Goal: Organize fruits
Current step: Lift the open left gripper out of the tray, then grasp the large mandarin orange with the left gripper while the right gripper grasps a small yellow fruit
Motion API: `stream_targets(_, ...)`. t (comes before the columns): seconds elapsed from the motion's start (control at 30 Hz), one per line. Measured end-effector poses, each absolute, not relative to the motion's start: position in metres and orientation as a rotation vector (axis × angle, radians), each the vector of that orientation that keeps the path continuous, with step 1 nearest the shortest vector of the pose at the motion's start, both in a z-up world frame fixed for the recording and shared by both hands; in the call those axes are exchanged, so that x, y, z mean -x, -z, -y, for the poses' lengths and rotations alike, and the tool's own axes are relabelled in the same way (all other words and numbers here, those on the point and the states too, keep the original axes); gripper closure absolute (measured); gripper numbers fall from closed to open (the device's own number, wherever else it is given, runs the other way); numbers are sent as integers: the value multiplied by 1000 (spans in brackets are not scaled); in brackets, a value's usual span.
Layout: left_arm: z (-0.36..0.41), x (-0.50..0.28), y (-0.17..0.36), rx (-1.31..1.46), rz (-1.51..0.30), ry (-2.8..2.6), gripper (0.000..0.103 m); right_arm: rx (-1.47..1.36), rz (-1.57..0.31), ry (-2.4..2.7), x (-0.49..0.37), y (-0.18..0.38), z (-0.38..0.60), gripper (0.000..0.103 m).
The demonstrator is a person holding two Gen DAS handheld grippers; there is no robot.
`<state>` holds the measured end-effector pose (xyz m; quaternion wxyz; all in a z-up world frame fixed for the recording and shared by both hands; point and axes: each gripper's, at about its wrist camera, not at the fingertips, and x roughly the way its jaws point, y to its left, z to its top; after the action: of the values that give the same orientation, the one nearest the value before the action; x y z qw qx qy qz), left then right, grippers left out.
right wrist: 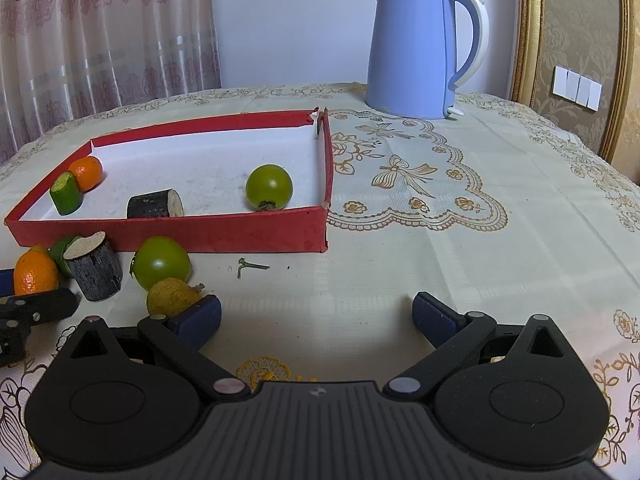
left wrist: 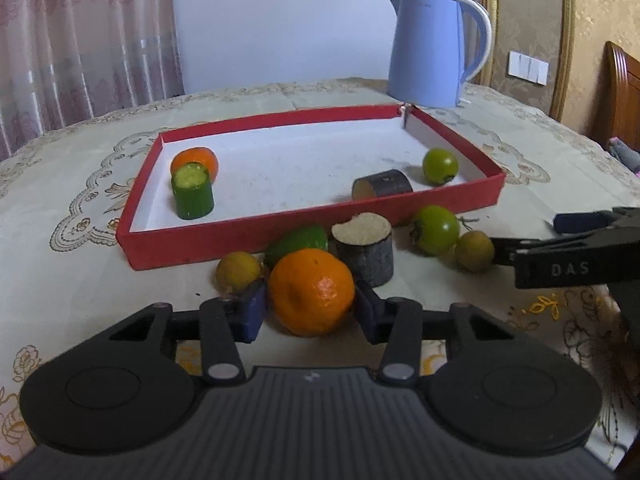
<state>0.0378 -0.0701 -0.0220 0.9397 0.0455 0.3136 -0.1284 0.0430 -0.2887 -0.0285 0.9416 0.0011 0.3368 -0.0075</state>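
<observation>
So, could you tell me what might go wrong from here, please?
1. The left claw grips the orange near its sides on a round skin; it may slip out when lifted.
2. The dark cylinder piece and small yellow fruit sit close by and could be knocked.
3. The red tray wall stands in the path.

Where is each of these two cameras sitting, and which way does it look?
Left wrist: on the left gripper, looking forward along its jaws, which flank an orange before the red tray.
Right wrist: on the right gripper, jaws open over bare tablecloth.
Shared: the tray, the blue kettle, loose fruit, and each other's gripper at the edge.
</observation>
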Motion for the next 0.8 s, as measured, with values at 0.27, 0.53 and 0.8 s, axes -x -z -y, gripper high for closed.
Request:
stream_targets(0.27,73,-34,24,-116,-611,270,63,-2,-687,15,-43,29,288,0)
stream_targets(0.53,59,-24,20,-100,-605,277,63,-2,-688,15,-43,28,288,0)
stream_targets(0.8,37,-18,19,-51,-620,268,63,-30,-668,-10,-38,27,293,0)
